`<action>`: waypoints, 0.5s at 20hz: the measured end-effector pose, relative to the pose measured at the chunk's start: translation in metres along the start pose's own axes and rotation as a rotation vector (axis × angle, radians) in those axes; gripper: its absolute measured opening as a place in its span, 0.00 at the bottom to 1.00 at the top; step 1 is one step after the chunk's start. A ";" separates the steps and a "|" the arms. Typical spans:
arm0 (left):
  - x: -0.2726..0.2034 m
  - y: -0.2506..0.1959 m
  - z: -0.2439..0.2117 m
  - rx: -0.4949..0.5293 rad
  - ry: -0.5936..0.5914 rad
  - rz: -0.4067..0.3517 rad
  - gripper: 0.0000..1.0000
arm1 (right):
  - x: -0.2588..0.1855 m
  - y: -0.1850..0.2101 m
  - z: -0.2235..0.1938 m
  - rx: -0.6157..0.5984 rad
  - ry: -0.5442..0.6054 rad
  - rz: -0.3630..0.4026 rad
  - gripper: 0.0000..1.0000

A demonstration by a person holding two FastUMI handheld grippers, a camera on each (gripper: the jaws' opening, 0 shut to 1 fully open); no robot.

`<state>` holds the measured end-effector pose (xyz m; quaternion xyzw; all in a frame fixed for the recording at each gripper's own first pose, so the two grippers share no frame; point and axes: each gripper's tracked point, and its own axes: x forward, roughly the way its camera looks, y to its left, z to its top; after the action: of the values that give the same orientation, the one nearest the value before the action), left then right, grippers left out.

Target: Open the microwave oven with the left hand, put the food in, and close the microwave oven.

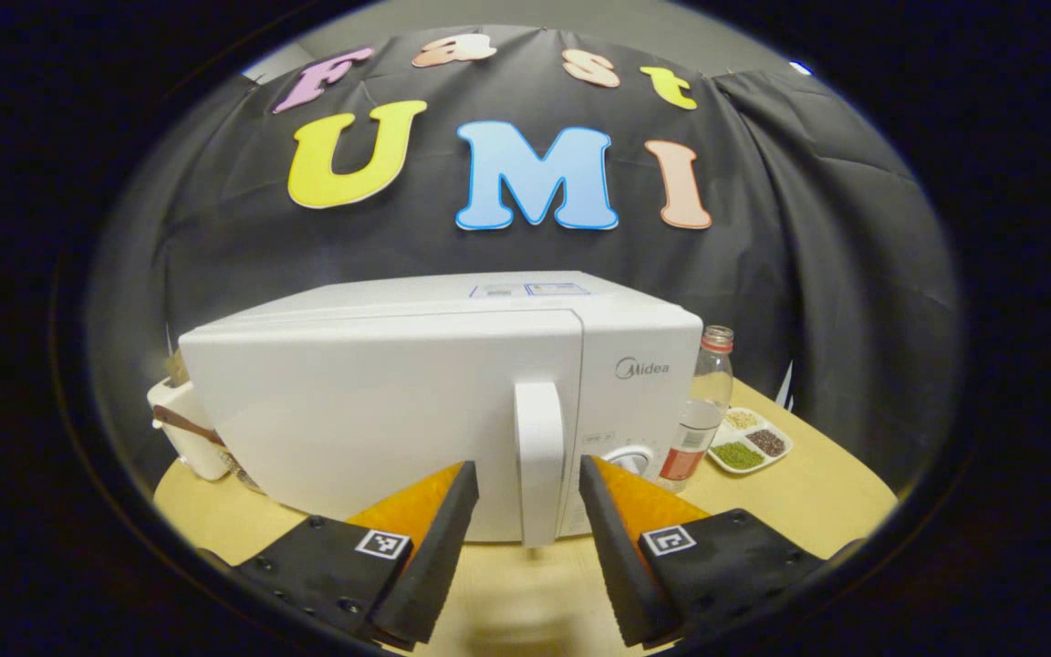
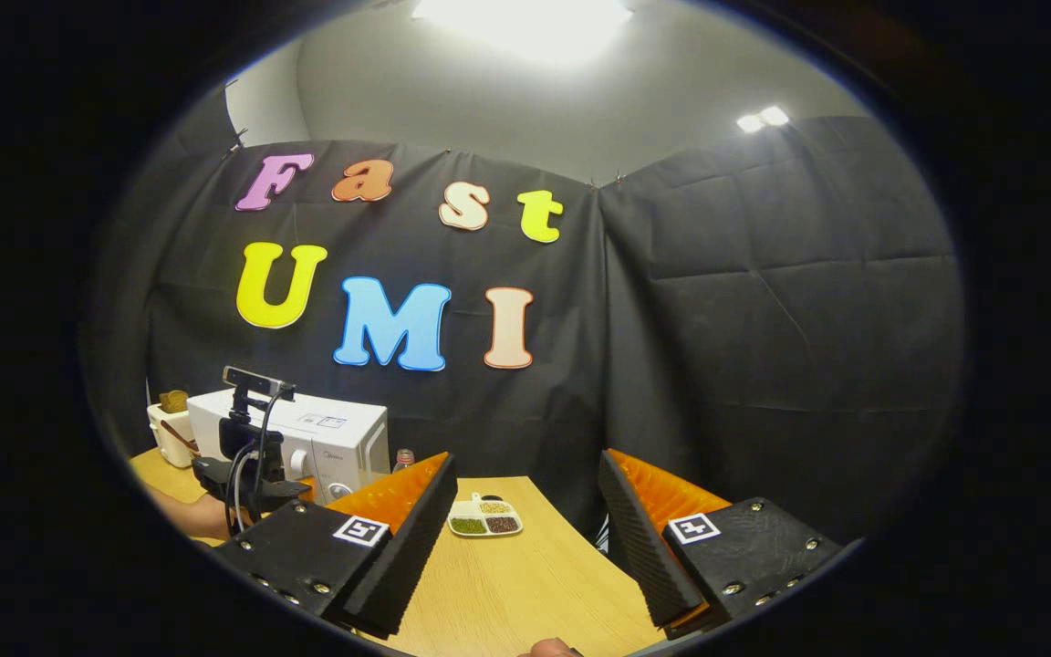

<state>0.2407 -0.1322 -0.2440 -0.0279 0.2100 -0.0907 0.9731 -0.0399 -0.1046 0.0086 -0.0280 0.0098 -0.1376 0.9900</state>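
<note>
White and shut, the microwave oven [image 1: 434,401] is seen on the wooden table [image 1: 817,493], its door handle [image 1: 539,461] framed between the spread fingers of the left gripper [image 1: 525,488], apart from both. The right gripper [image 2: 525,511] is held wide open over the table, nothing gripped. A divided snack dish [image 2: 485,518] is seen beyond.

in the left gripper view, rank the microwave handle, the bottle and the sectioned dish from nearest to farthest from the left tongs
1. Microwave handle: between the open fingers of the left tongs, on the door's right edge.
2. Bottle: to the right, beside the microwave's control side.
3. Sectioned dish: farther right on the table; it looks slightly beyond the bottle, though the two are close.
</note>
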 end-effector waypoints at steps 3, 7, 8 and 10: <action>0.004 -0.004 0.003 0.011 -0.004 -0.003 0.53 | 0.002 -0.001 0.000 0.003 0.003 0.002 0.95; 0.010 -0.004 0.001 0.031 -0.001 0.011 0.37 | 0.004 0.000 -0.002 -0.007 0.002 0.016 0.95; 0.009 -0.005 0.000 0.031 -0.001 0.008 0.35 | 0.004 0.001 -0.001 -0.009 0.002 0.020 0.95; 0.007 -0.005 -0.002 0.043 0.010 0.004 0.31 | 0.005 0.003 -0.002 -0.008 0.005 0.031 0.95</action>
<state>0.2453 -0.1380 -0.2477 -0.0063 0.2127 -0.0935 0.9726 -0.0339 -0.1030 0.0061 -0.0316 0.0133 -0.1223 0.9919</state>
